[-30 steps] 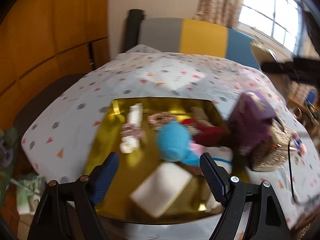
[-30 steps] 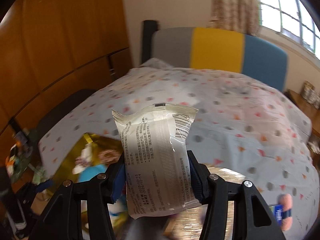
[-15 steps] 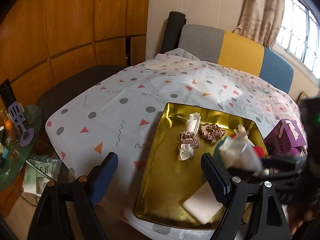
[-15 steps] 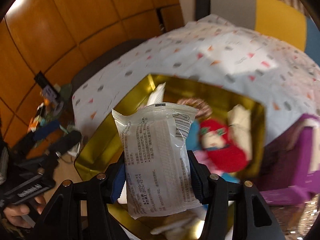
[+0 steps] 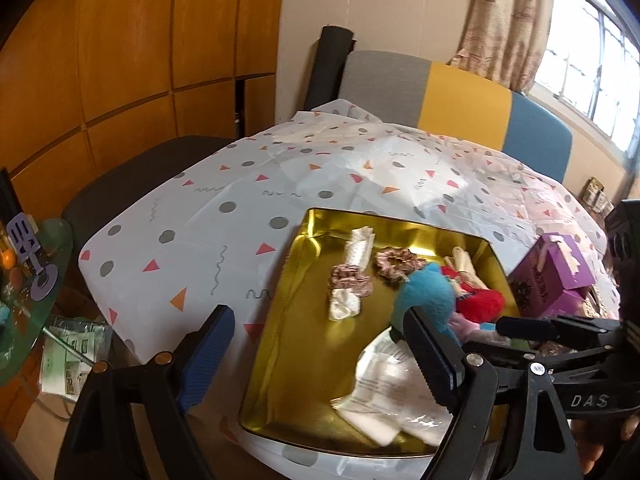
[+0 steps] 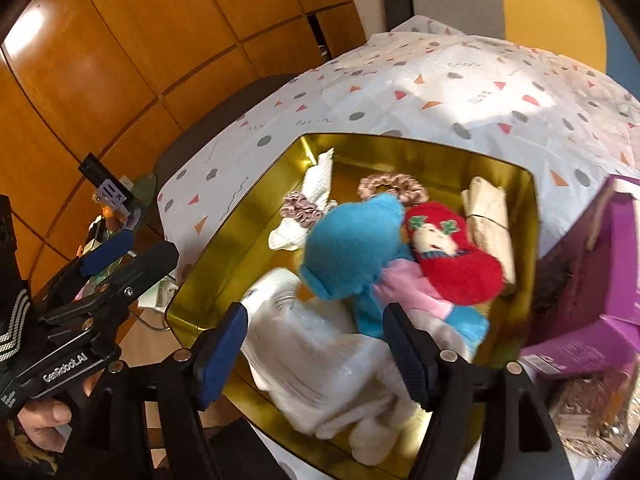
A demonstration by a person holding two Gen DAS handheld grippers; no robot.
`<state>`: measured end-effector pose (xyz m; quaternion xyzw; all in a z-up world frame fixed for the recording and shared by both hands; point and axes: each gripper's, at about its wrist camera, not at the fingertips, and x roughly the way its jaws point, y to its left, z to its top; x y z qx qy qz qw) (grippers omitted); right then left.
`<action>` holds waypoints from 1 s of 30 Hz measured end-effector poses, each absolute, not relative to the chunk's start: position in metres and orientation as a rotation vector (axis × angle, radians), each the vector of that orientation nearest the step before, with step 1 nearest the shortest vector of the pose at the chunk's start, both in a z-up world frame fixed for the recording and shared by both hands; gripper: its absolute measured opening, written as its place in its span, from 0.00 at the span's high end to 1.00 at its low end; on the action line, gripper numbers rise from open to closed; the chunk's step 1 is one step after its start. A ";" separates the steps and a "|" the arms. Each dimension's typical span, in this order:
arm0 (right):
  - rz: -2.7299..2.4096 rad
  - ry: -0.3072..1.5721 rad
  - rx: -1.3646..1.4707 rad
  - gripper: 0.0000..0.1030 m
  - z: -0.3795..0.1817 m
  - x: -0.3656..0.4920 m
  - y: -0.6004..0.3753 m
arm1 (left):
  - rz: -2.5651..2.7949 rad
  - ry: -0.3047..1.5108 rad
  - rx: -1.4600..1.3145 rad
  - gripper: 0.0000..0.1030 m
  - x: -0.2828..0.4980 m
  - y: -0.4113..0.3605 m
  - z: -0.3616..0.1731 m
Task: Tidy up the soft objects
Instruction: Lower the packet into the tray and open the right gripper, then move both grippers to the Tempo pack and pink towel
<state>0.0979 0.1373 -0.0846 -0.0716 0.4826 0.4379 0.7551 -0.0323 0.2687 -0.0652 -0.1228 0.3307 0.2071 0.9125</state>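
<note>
Over a gold tray (image 6: 404, 148) on a spotted tablecloth (image 6: 460, 80), right gripper (image 6: 316, 340) with blue-padded jaws opening, a blurred white plastic packet (image 6: 308, 344) lying between and below them at the tray's near edge. Farther in: blue sock (image 6: 352, 244), red sock (image 6: 456, 252) with a face, pink scrunchie (image 6: 392, 186), beige bundle (image 6: 490, 220). At lower left, left gripper (image 6: 104, 256), held in a hand (image 6: 44, 424). At right, purple box (image 6: 592, 280).
</note>
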 end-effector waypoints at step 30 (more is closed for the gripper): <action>0.463 0.758 -0.107 0.31 -0.032 0.118 -0.069 | 0.131 0.691 -0.050 0.16 -0.015 0.150 -0.048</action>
